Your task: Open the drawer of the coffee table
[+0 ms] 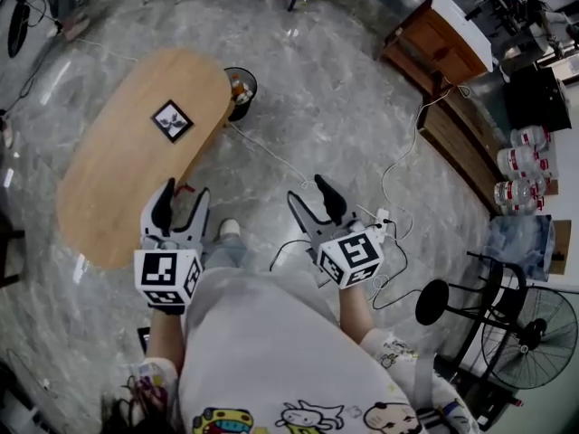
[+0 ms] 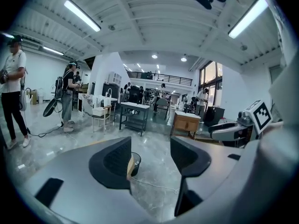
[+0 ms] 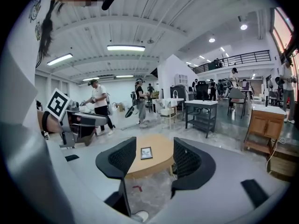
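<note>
Claws first, held out in front of a person's white cartoon-print shirt (image 1: 262, 351): the left claw (image 1: 183, 202) is wide, its black jaws splayed with nothing but air between them, marker cube facing up at the head camera. The right claw (image 1: 309, 193) is just as wide and just as empty, and the two are well apart, with the toe of a pale shoe (image 1: 229, 229) showing on the floor between them. Just past the right claw, a white power strip (image 1: 380, 217) lies among loose cables on the grey marble floor (image 1: 335, 89). Ahead and to the person's left stands the coffee table (image 1: 109, 170), an oval of light wood; the left claw hangs by its near right edge, while the right gripper view frames the table squarely between its jaws, some way off. No claw is touching it, and the drawer cannot be made out from these angles. On the worktop (image 3: 159, 160) sits a small dark-framed picture (image 1: 172, 120), lying flat near the far end. Just beside that far end stands a black waste basket (image 1: 241, 93), and the left gripper view looks straight at it through its open jaws. Further off to the right stand a wooden cabinet (image 1: 434, 48), some water bottles (image 1: 520, 165) and a floor fan (image 1: 529, 337).
</note>
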### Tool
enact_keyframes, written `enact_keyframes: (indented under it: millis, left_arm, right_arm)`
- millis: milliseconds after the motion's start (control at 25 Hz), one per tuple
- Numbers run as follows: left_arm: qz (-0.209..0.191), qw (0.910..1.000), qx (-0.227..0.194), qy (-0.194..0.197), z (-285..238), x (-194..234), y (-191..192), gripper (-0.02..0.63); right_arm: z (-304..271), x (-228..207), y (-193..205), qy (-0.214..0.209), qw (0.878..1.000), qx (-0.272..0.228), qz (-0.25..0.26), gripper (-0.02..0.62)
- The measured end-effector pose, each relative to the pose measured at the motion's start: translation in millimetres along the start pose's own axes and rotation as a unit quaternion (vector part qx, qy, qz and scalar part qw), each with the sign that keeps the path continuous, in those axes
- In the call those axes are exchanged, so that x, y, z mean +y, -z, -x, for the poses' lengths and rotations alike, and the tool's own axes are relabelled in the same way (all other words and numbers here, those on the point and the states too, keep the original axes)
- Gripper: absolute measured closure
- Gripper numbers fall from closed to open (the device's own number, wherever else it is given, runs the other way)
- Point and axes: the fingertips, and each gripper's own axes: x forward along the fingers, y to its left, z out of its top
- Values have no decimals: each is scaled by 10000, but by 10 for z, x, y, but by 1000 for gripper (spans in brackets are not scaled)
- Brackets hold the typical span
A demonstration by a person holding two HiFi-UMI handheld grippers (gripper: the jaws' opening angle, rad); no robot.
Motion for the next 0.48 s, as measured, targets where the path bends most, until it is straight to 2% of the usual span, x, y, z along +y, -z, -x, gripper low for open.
enact_keyframes:
  millis: [480]
  left_arm:
    - [269, 9990, 67, -341, -206, 574, 51, 345]
  right_arm:
    - [-676, 34, -135, -277, 9995, 150, 74, 368]
